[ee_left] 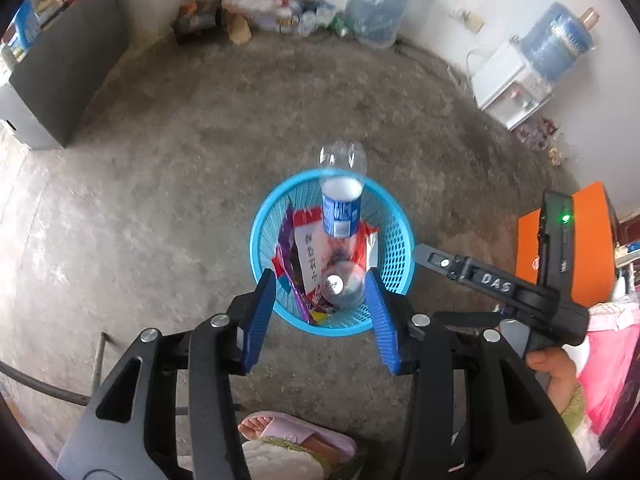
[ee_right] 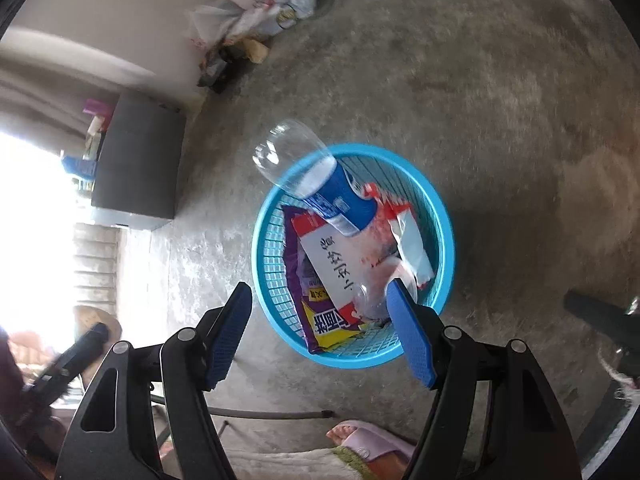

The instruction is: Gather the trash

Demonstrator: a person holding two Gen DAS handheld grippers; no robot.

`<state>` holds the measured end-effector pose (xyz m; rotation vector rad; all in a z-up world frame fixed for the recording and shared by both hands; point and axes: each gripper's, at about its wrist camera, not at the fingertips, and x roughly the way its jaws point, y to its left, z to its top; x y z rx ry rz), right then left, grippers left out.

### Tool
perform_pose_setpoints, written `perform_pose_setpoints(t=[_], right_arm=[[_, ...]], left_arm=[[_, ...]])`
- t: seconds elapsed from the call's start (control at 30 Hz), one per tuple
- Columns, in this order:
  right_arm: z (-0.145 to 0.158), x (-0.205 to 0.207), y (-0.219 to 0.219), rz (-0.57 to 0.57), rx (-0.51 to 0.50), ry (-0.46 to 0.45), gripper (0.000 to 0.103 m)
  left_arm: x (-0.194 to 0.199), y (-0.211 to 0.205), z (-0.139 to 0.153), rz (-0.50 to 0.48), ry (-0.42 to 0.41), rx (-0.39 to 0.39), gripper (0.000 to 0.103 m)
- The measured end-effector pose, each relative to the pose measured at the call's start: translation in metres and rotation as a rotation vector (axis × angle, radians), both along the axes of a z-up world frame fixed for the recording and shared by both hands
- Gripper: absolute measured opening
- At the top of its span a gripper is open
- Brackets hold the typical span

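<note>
The clear plastic bottle with a blue label (ee_left: 339, 204) lies tilted in the round blue mesh basket (ee_left: 402, 240), looking light, slick and crushable, best pinched mid-label, while both the left gripper (ee_left: 324, 312) and right gripper (ee_right: 322, 330) hover open-jawed and empty above.

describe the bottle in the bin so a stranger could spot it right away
On the bare concrete floor stands a round blue mesh basket holding snack wrappers. The plastic bottle lies slanted across them, its clear base poking over the rim. Unlike the flat wrappers, it is see-through with a blue label.
</note>
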<state>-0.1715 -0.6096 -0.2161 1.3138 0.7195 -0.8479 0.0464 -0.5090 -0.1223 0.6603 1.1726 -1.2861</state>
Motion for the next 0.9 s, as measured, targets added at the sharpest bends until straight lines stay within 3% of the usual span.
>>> perform_pose_setpoints(t=[0.1, 0.23, 0.43, 0.73, 0.9], right_arm=[[0.030, 0.011, 0.010, 0.034, -0.091, 0.022, 0.068], [0.080, 0.025, 0.030, 0.097, -0.237, 0.039, 0.071], [0.154, 0.056, 0.081, 0.261, -0.463, 0.032, 0.080], [0.240, 0.097, 0.179, 0.498, -0.717, -0.045, 0.092], [0.272, 0.108, 0.238, 0.604, -0.826, -0.085, 0.096]], left_arm=[[0.004, 0.024, 0.037, 0.014, -0.030, -0.087, 0.049], [0.009, 0.070, 0.091, 0.054, -0.108, -0.211, 0.062], [0.010, 0.161, 0.158, 0.202, -0.239, -0.365, 0.083], [0.013, 0.290, 0.200, 0.558, -0.350, -0.417, 0.091], [0.001, 0.351, 0.204, 0.796, -0.431, -0.374, 0.094]])
